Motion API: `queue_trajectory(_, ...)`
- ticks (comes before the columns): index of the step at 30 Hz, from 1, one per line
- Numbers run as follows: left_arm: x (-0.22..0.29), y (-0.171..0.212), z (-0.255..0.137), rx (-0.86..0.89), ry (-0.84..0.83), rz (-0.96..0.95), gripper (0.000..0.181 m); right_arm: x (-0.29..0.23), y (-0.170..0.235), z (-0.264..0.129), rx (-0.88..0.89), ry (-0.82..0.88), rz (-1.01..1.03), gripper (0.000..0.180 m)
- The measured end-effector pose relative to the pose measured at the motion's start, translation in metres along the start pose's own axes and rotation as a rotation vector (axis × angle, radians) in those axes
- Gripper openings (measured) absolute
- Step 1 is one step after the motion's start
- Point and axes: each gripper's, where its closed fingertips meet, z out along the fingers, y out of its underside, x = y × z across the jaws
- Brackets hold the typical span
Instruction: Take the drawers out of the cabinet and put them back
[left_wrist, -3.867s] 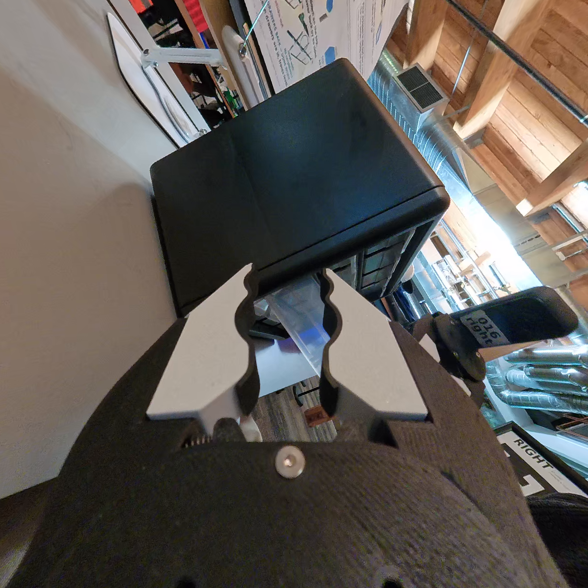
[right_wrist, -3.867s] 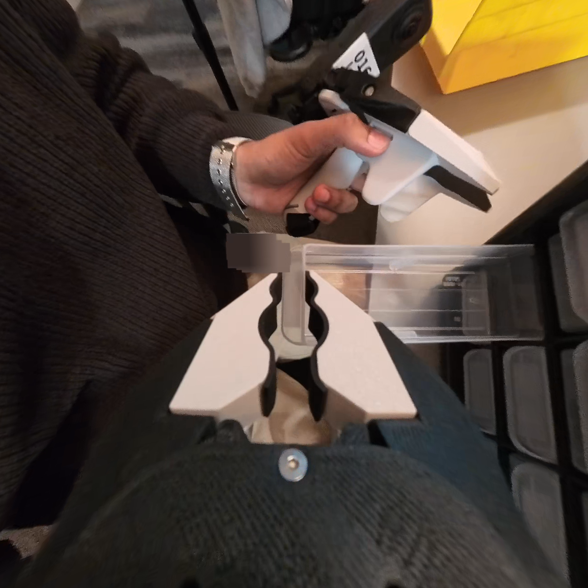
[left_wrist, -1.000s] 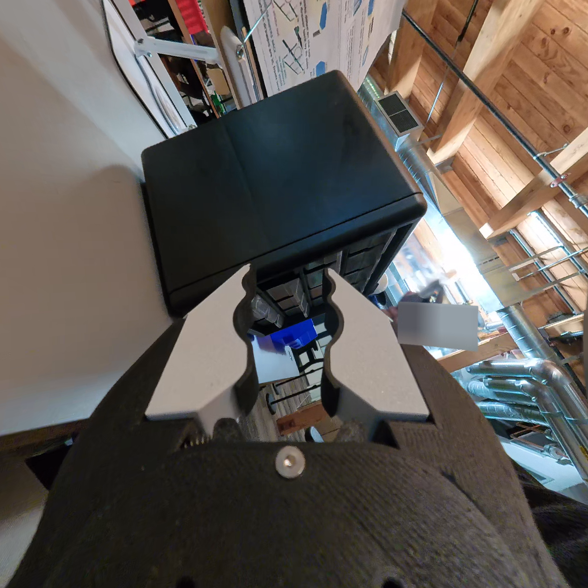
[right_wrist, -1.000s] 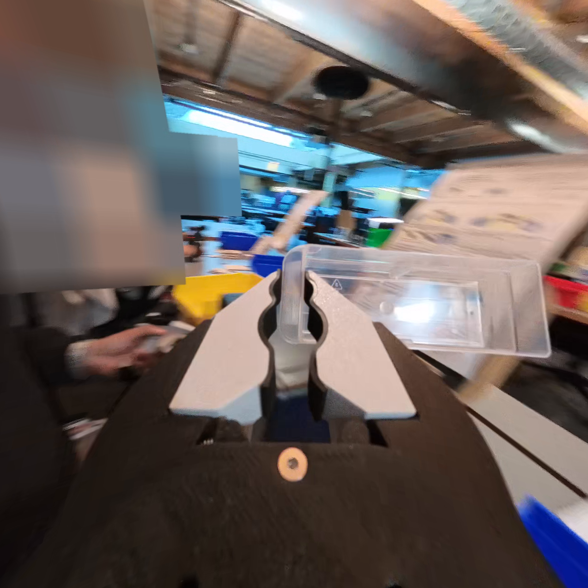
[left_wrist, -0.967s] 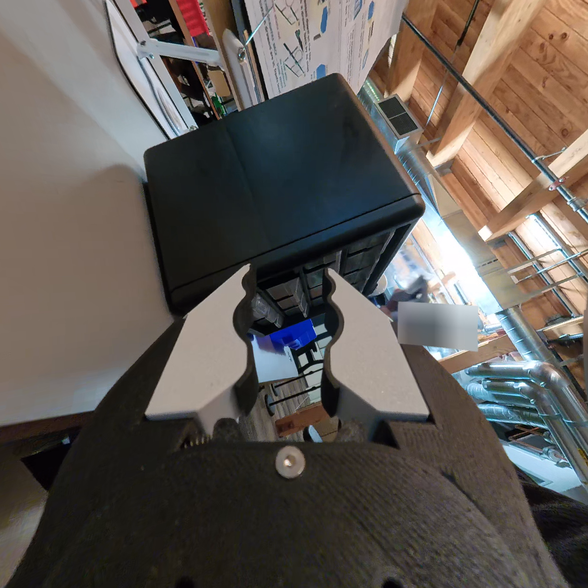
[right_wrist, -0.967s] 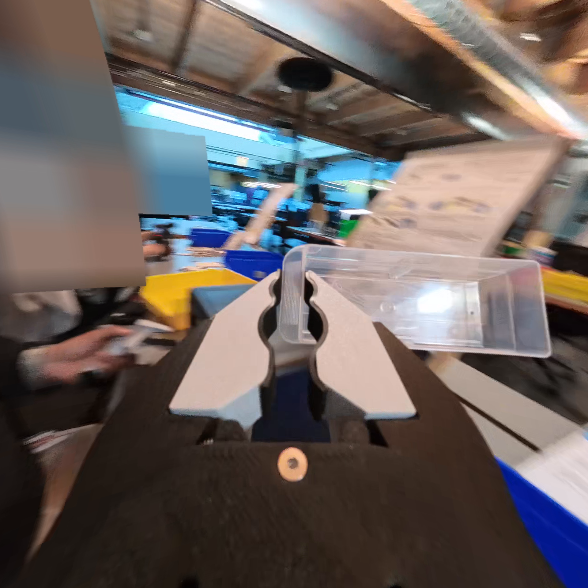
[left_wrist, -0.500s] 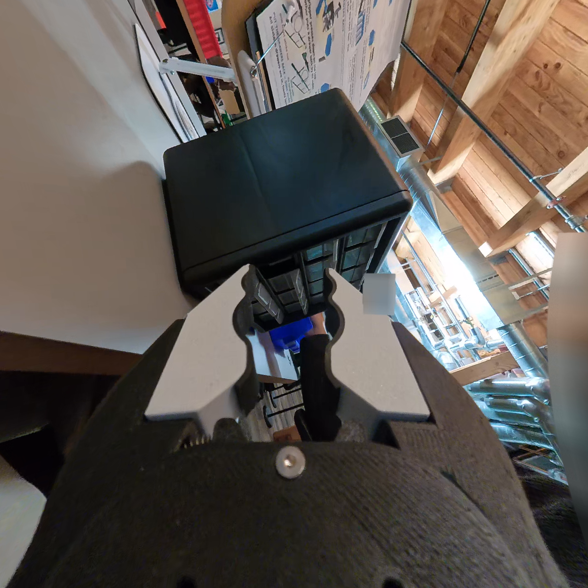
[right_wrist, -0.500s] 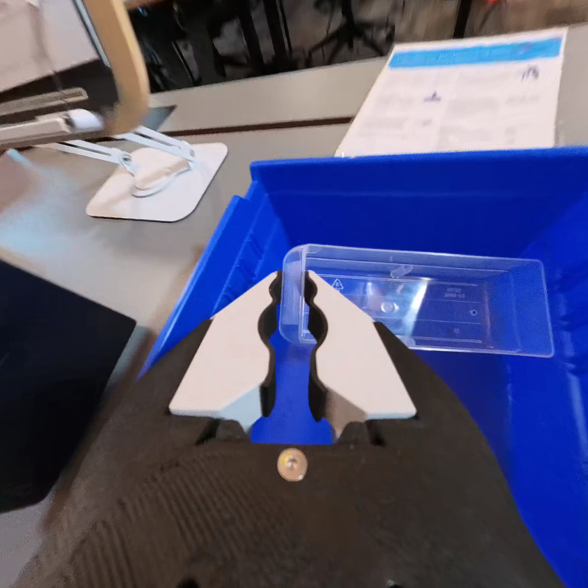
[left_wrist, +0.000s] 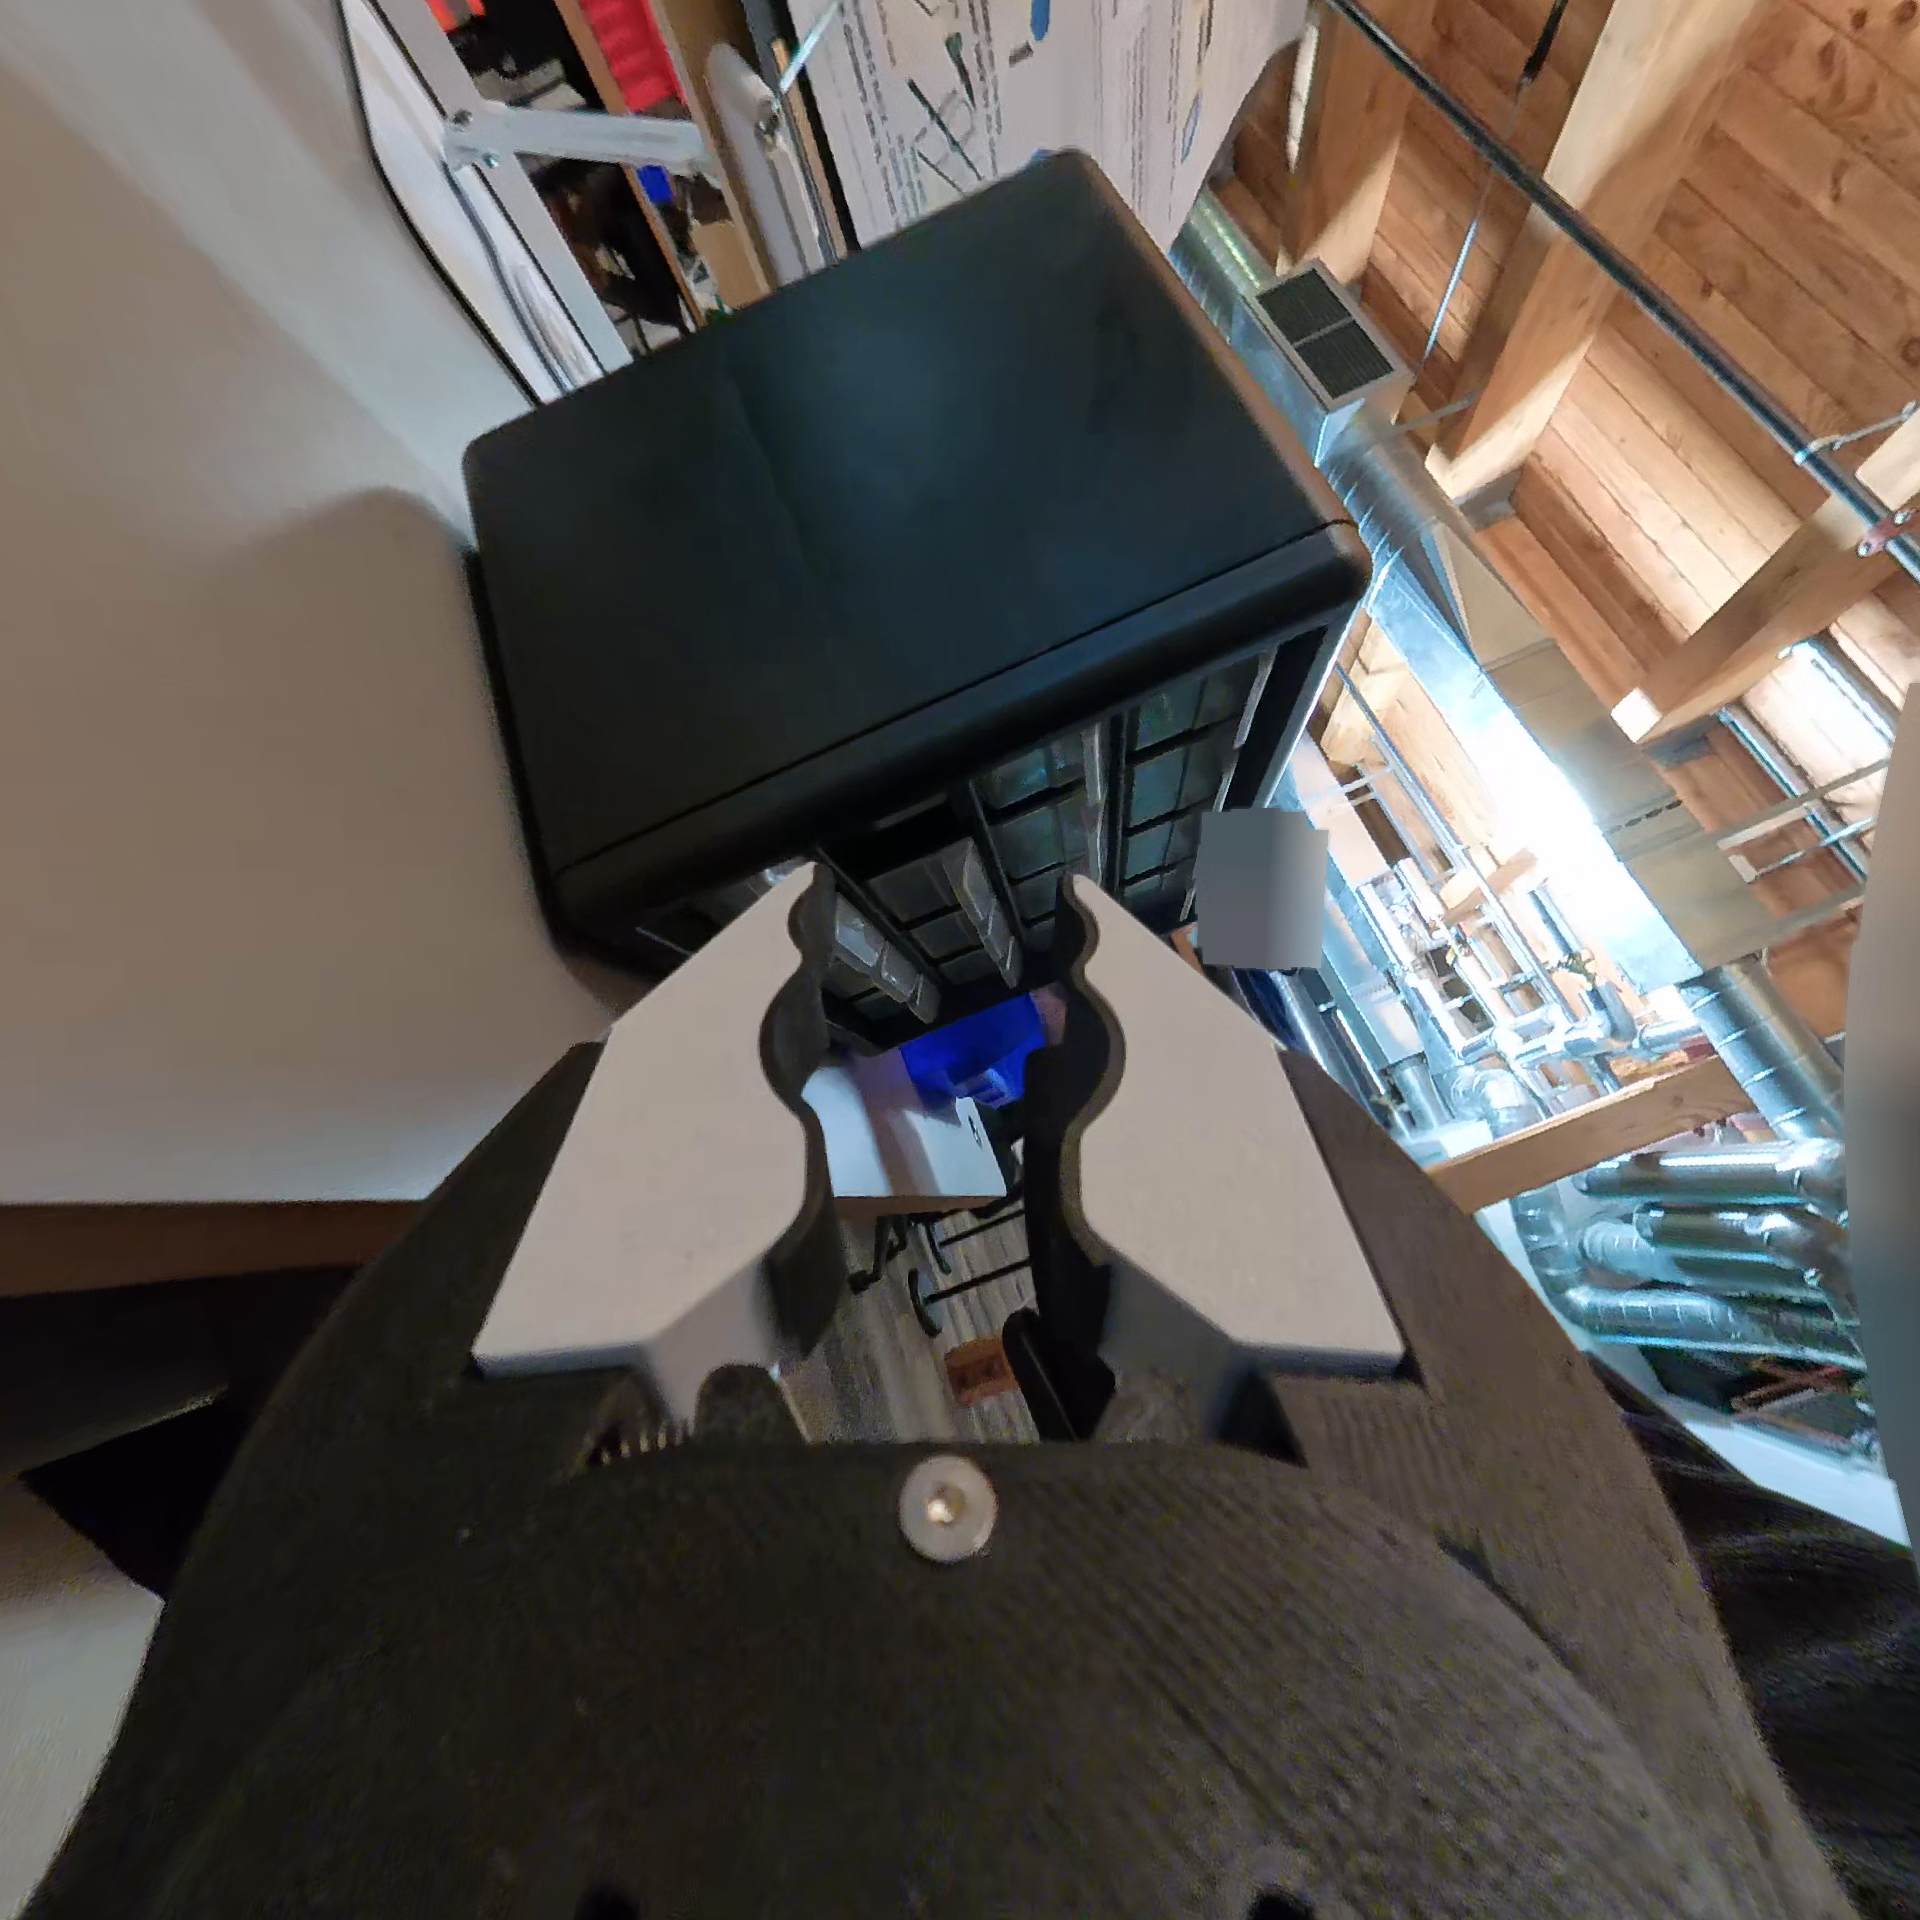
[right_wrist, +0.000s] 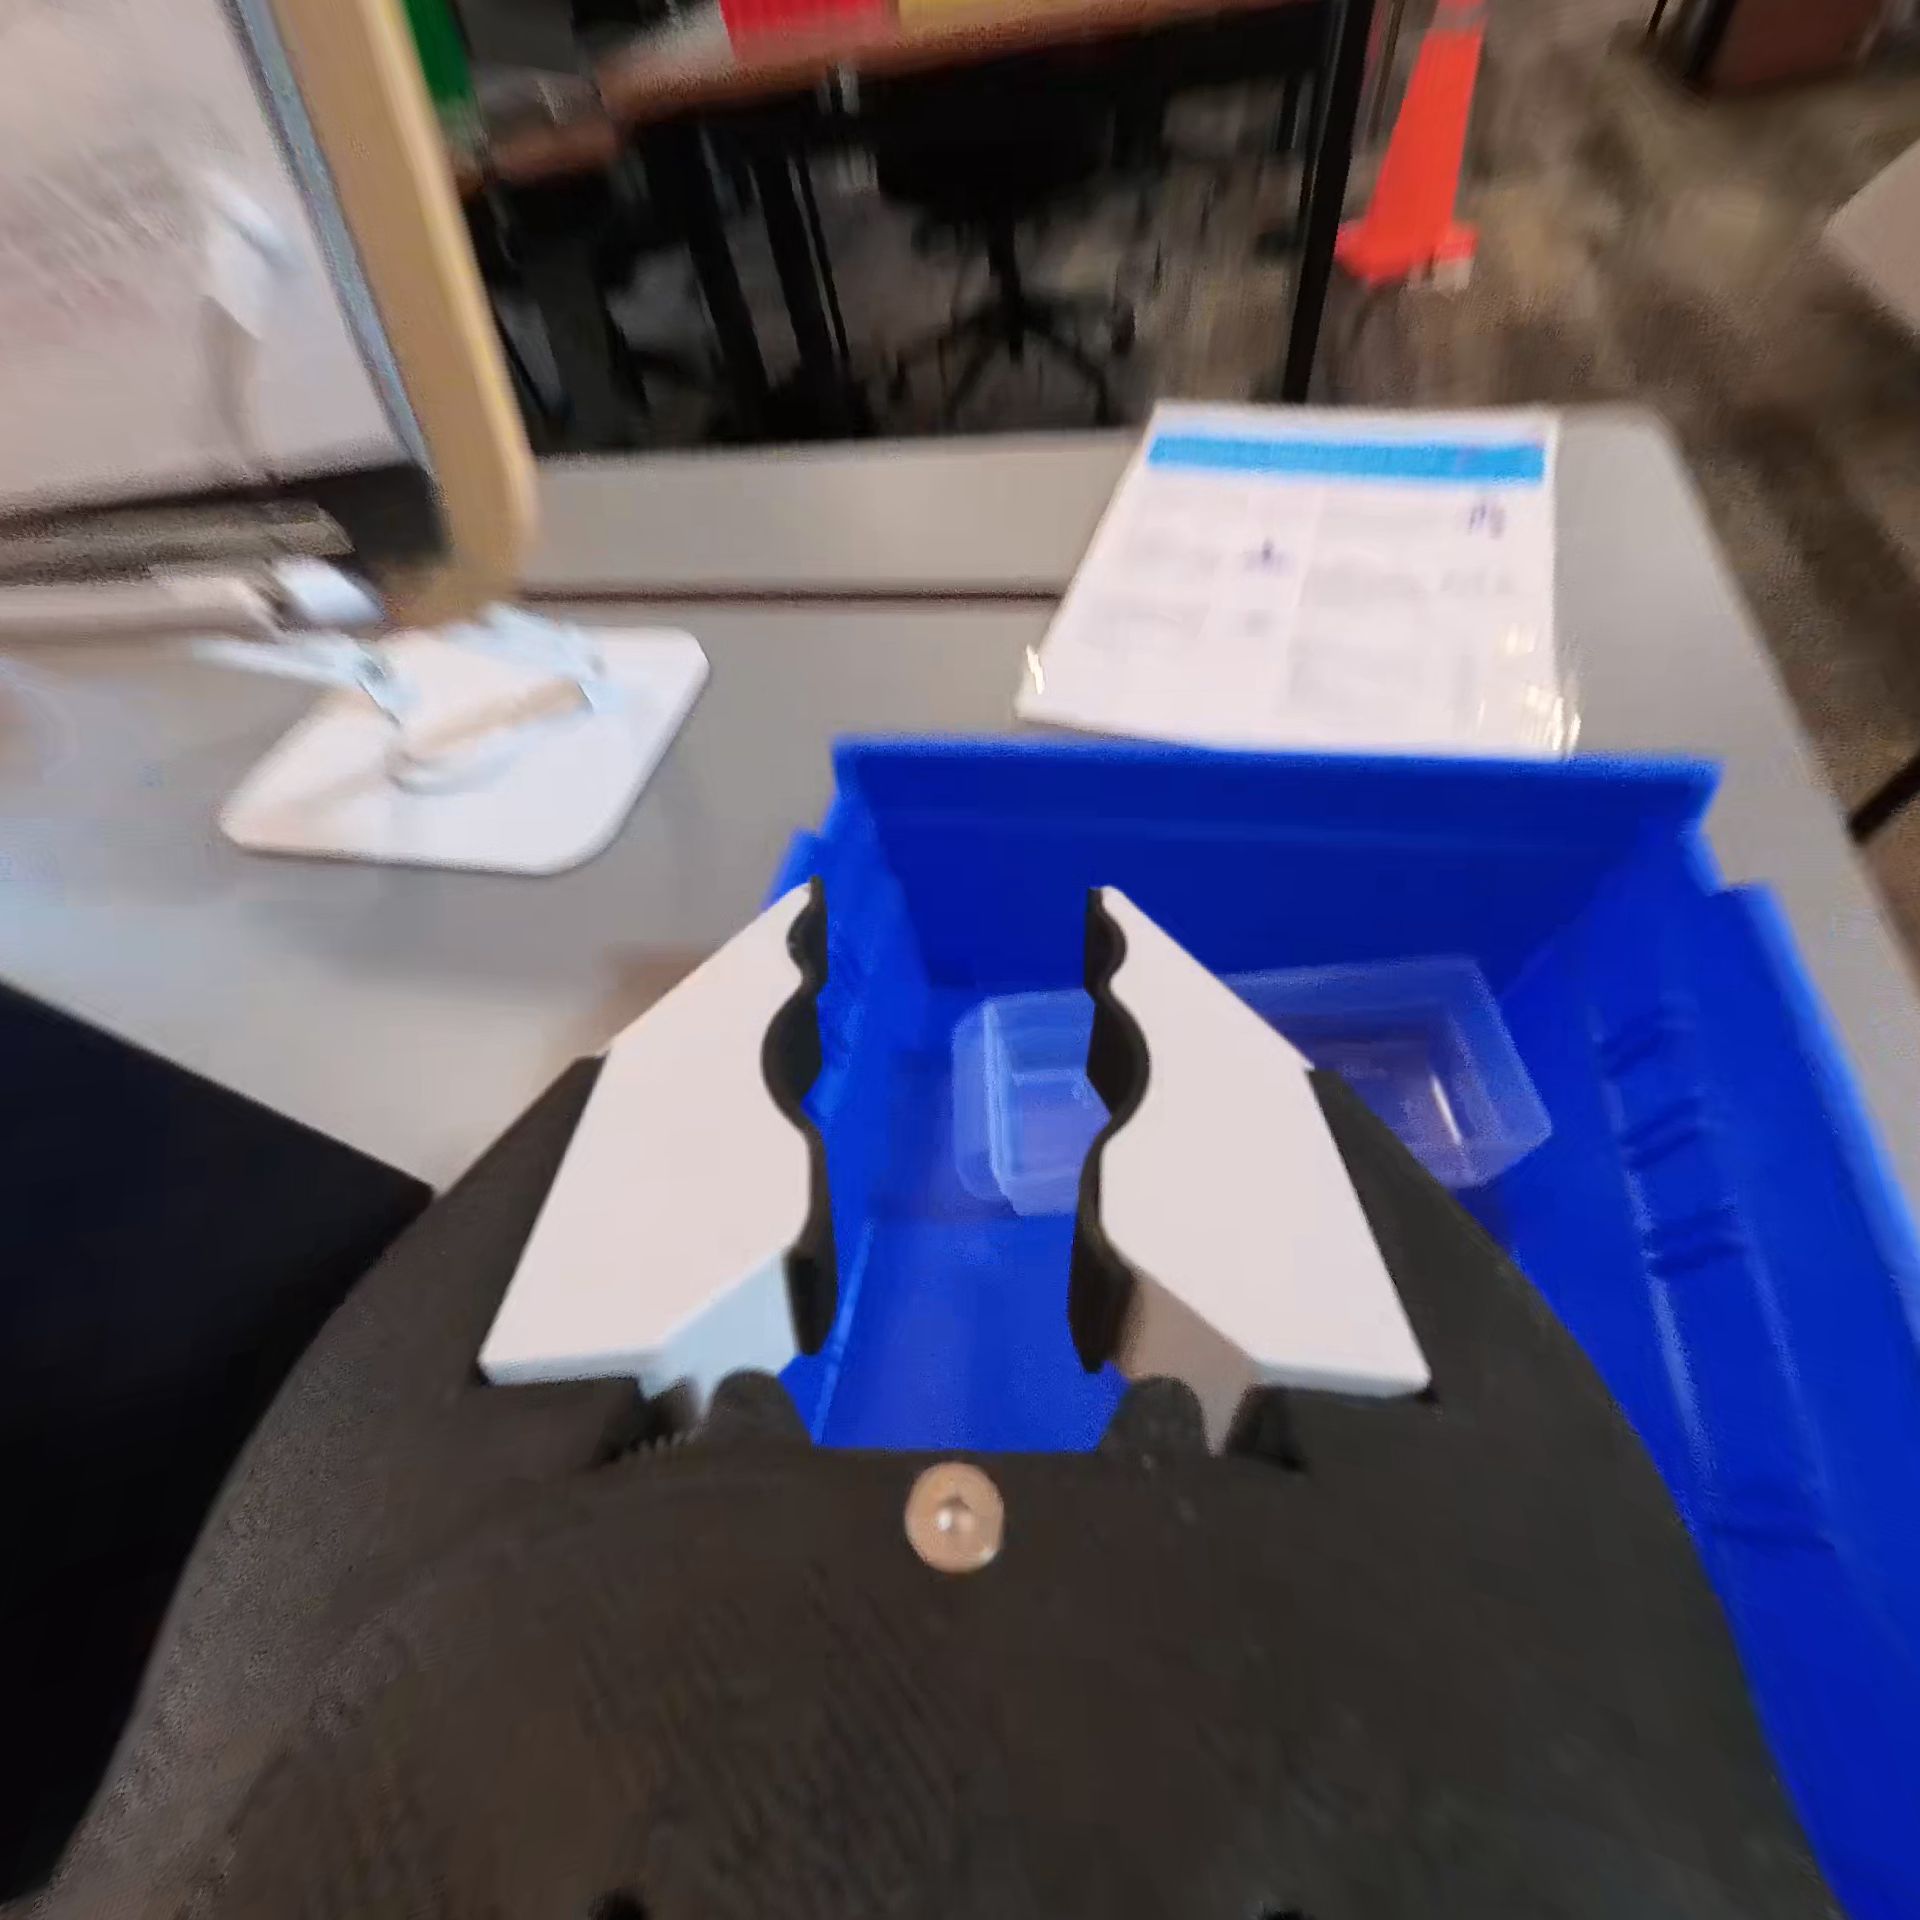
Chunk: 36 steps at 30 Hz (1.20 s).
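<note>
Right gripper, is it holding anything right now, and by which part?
Nothing. The right gripper is open above the blue bin, and the clear drawer lies loose inside the bin, untouched.

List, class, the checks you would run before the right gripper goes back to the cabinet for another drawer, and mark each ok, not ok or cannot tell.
1. Right gripper open and empty: ok.
2. Clear drawer lying inside the blue bin: ok.
3. Drawer free of the fingers: ok.
4. Left gripper open, holding nothing: ok.
5. Black cabinet standing on the table: ok.
6. Which slot is empty: cannot tell.
</note>
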Motion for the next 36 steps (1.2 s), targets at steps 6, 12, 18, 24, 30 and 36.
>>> queue_trajectory(6,0.009,0.033,0.026,-0.086,0.032,0.015,0.038,-0.078,-0.094,-0.100,0.434,-0.124,-0.080,0.037)
queue_trajectory(12,0.013,0.071,0.047,-0.157,0.019,0.045,0.040,-0.190,-0.101,-0.182,0.638,-0.261,-0.252,0.033)
queue_trajectory(18,0.026,0.058,0.058,-0.027,0.034,0.248,0.026,-0.258,0.012,-0.197,0.593,-0.202,-0.471,0.011)
queue_trajectory(24,0.010,0.101,0.089,-0.233,-0.031,0.357,0.016,-0.320,0.115,-0.166,0.342,-0.464,-0.493,0.016)
queue_trajectory(30,0.003,0.095,0.113,-0.195,-0.045,0.307,0.016,-0.323,0.143,-0.139,0.182,-0.517,-0.493,0.013)
queue_trajectory(36,0.004,0.073,0.120,-0.099,-0.026,0.244,0.012,-0.313,0.139,-0.134,0.150,-0.566,-0.366,0.013)
